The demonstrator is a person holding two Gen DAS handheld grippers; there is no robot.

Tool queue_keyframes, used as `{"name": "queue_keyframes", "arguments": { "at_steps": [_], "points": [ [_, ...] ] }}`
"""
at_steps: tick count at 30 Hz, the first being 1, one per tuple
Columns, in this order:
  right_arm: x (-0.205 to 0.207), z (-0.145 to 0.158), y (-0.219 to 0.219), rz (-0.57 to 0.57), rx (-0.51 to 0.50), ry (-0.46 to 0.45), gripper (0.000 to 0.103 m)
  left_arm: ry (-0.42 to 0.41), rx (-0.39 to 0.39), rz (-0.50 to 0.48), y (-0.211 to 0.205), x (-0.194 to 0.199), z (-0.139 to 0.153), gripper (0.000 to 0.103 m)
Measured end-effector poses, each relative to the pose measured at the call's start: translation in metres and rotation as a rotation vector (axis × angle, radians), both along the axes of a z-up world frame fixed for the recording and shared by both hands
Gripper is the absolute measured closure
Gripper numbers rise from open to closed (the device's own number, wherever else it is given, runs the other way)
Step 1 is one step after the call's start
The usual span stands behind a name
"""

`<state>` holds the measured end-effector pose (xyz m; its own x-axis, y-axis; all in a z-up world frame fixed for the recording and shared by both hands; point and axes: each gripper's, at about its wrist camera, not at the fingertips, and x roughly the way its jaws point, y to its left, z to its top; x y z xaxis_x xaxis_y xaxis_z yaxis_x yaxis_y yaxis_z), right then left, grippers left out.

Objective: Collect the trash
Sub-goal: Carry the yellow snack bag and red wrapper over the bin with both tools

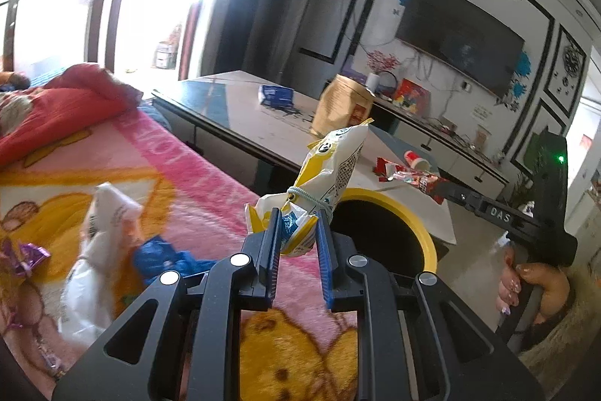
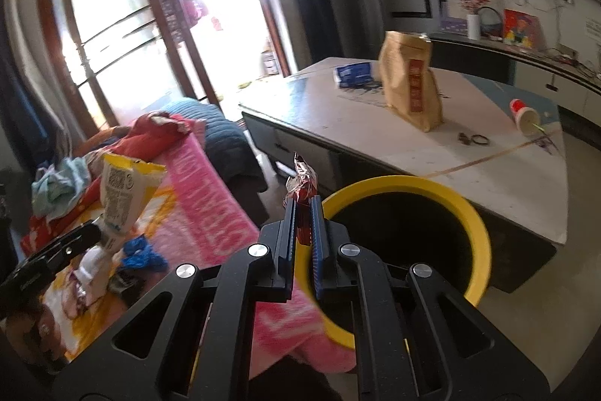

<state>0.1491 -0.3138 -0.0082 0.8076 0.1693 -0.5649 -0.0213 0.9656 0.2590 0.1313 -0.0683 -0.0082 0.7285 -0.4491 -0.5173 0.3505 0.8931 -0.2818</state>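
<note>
Both claws grip trash beside the yellow-rimmed bin (image 2: 405, 186): left claw (image 1: 298, 232) a snack bag (image 1: 330, 168), right claw (image 2: 303, 224) a red wrapper (image 2: 302, 183); released short, either could miss it.

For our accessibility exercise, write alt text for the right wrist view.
The right gripper pinches a red wrapper beside a yellow-rimmed bin. Left lies a pink blanket; behind, a table with a brown bag.

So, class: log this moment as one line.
left gripper: shut on yellow snack bag | right gripper: shut on red wrapper | yellow-rimmed bin: ahead
</note>
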Motion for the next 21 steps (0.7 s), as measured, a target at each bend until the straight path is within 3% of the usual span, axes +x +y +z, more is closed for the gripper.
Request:
{"name": "queue_keyframes", "arguments": {
  "at_steps": [21],
  "points": [
    [0.005, -0.012, -0.06, -0.171, 0.001, 0.042, 0.099, 0.033, 0.038, -0.177, -0.081, 0.012, -0.021, 0.086]
  ]
}}
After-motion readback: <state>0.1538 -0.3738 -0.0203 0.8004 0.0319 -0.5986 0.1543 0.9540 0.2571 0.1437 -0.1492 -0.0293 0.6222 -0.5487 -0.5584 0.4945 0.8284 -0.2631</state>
